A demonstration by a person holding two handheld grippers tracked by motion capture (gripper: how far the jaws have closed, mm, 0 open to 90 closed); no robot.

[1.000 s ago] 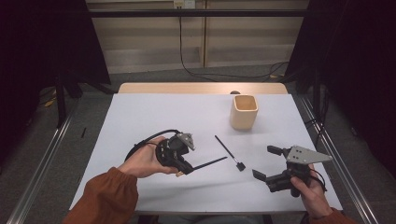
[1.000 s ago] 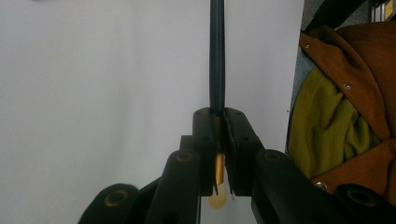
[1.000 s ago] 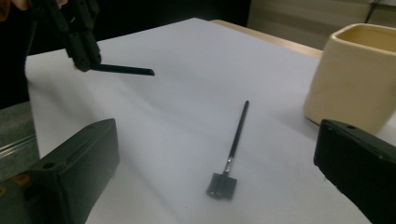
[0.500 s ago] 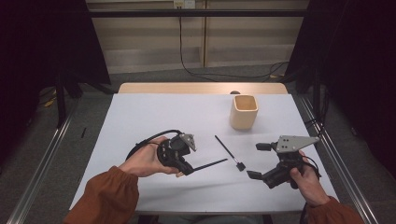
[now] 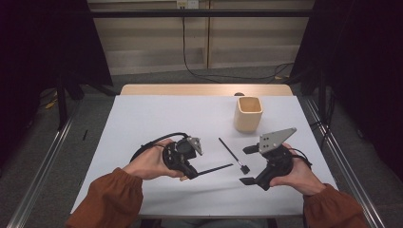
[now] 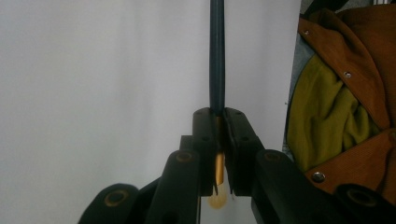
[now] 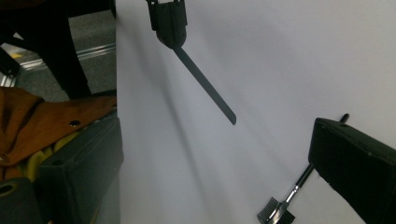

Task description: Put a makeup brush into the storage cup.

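My left gripper (image 5: 192, 172) rests on the white table (image 5: 157, 118), shut on a thin dark brush (image 5: 216, 168) whose handle sticks out to the right. In the left gripper view the jaws (image 6: 217, 116) pinch that brush (image 6: 216, 56) just above its gold ferrule. A second black brush (image 5: 232, 153) lies on the table, its head toward the person. My right gripper (image 5: 248, 165) hovers open and tilted, one jaw on either side of that brush's head. The right gripper view (image 7: 215, 186) shows wide jaws, the lying brush (image 7: 280, 207) and the held brush (image 7: 205, 86).
A beige cup (image 5: 248, 114) stands upright at the back right of the table. Metal rails (image 5: 332, 147) run along both sides of the table. A person's jacket (image 6: 345, 107) is close behind the left gripper.
My right gripper has moved left and up from the table's right front, tilting, and now straddles the head of the lying brush. The left gripper and its brush stayed put.
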